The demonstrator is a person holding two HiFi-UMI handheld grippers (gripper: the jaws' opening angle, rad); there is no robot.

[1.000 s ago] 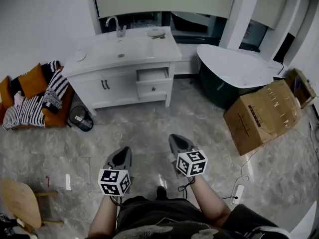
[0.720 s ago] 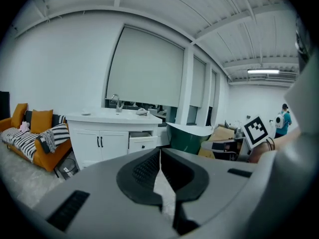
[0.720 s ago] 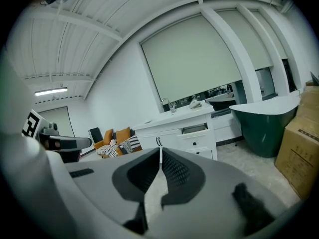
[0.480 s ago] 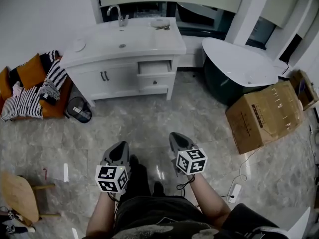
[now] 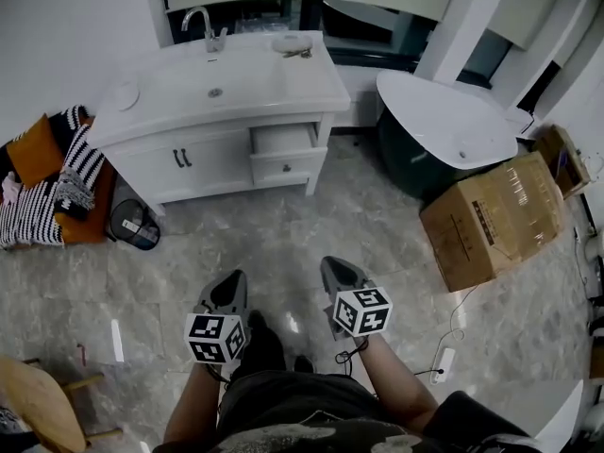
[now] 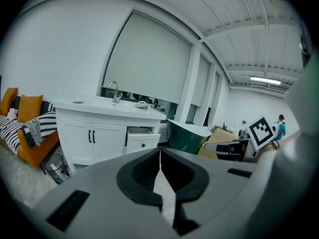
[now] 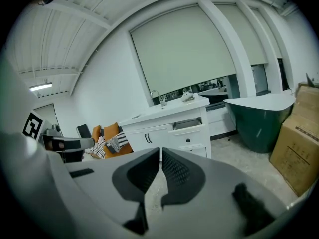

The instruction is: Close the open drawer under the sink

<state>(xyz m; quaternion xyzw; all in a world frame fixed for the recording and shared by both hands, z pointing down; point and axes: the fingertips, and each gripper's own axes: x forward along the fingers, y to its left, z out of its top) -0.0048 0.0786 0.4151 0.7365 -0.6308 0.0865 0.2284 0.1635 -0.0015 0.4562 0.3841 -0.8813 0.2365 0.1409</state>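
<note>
Though only overhead, drawer (image 5: 285,155) interior.

We see open grey marble floor (image 5: 283,239) in front of the white sink cabinet (image 5: 203,163), straight up to its pulled-out white drawer (image 5: 285,141). Right of the cabinet stand a dark green, white-rimmed bathtub (image 5: 439,121) and a brown cardboard box (image 5: 495,217). Left of it sits a small dark bin (image 5: 132,225).

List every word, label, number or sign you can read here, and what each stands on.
None can be read.
Cardboard box: dark print on its side, too small to read.
Left gripper and right gripper: their cubes carry black-and-white square markers, no letters.
</note>
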